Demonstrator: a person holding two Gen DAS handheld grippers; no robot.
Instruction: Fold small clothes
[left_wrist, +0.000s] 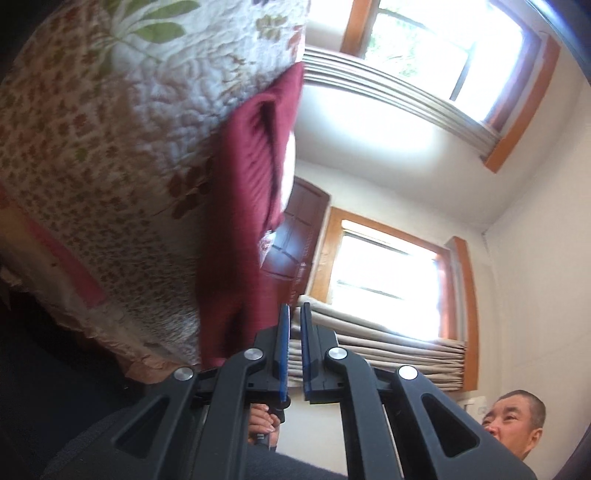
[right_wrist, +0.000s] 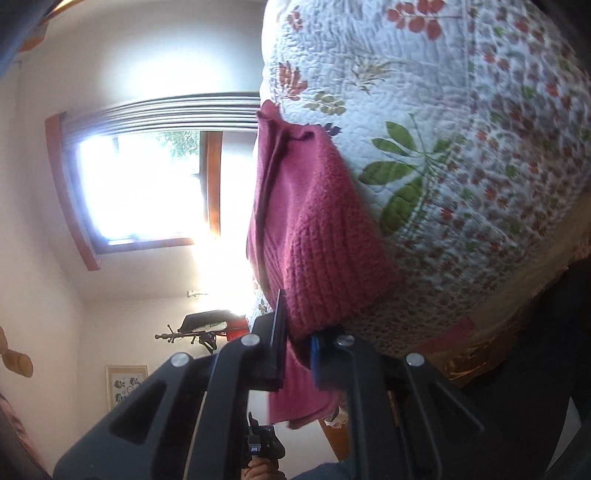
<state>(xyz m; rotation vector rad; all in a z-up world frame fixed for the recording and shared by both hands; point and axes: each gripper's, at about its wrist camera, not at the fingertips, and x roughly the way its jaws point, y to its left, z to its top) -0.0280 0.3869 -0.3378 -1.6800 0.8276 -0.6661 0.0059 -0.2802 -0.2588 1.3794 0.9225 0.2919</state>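
In the right wrist view, the right hand-held gripper (right_wrist: 295, 354) sits closest, its two black fingers pinching the near edge of a maroon knitted garment (right_wrist: 317, 236). The cloth passes between the blue-padded fingers, with a loose flap hanging out below them. Under the gripper body a hand (right_wrist: 258, 470) grips the handle. From the pinch the garment stretches away across a quilted floral bedspread (right_wrist: 461, 129), lying on the bed with its ribbed part nearest and a rumpled edge at the far end. Beyond the bed edge are a bright window with a wooden frame (right_wrist: 147, 184), a framed picture on the wall (right_wrist: 125, 384) and a dark object on a stand (right_wrist: 207, 325).

In the left wrist view, the left hand-held gripper (left_wrist: 294, 354) is nearest, its blue pads drawn almost together with a thin slit of daylight between them and no cloth inside. The maroon garment (left_wrist: 251, 206) lies just beside the left-hand finger, against the edge of the same bedspread (left_wrist: 110, 166), folded over itself so that a deep crease runs along it. Whether the finger touches the cloth cannot be told. Below the fingers another hand (left_wrist: 262, 424) holds a handle. Farther off stand a dark wooden door (left_wrist: 295, 236), two sunlit windows with gathered beige curtains (left_wrist: 369, 354), and a person (left_wrist: 513, 424) low at the right.
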